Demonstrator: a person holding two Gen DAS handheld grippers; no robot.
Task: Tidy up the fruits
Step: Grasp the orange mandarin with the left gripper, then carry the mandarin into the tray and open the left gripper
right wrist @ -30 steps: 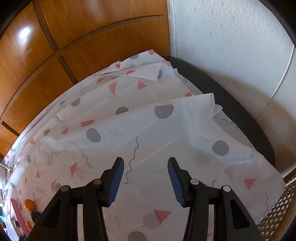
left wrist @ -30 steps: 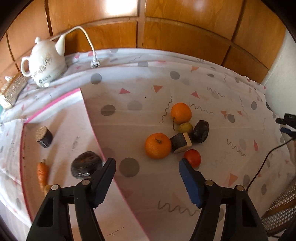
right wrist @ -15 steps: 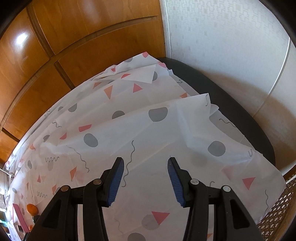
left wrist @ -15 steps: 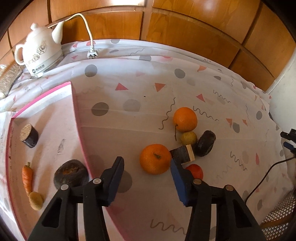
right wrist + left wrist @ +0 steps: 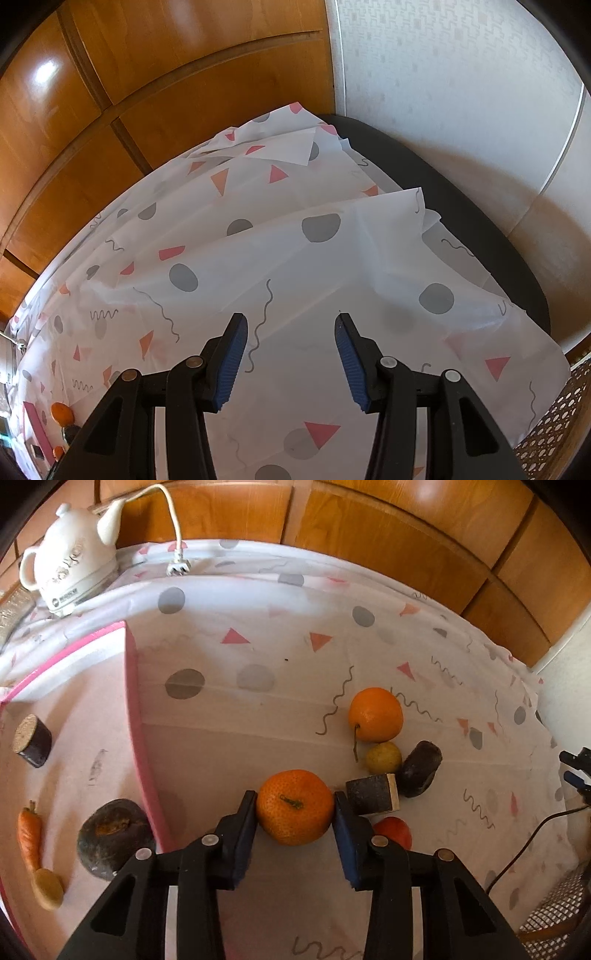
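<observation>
The left camera looks steeply down along its hand-held gripper (image 5: 295, 808), close over the fruit and the pink-edged tray (image 5: 135, 709) on the table. The right camera tilts down over bare patterned tablecloth (image 5: 295, 266) near the wall. Both views share that cloth and an orange (image 5: 61, 412).
</observation>
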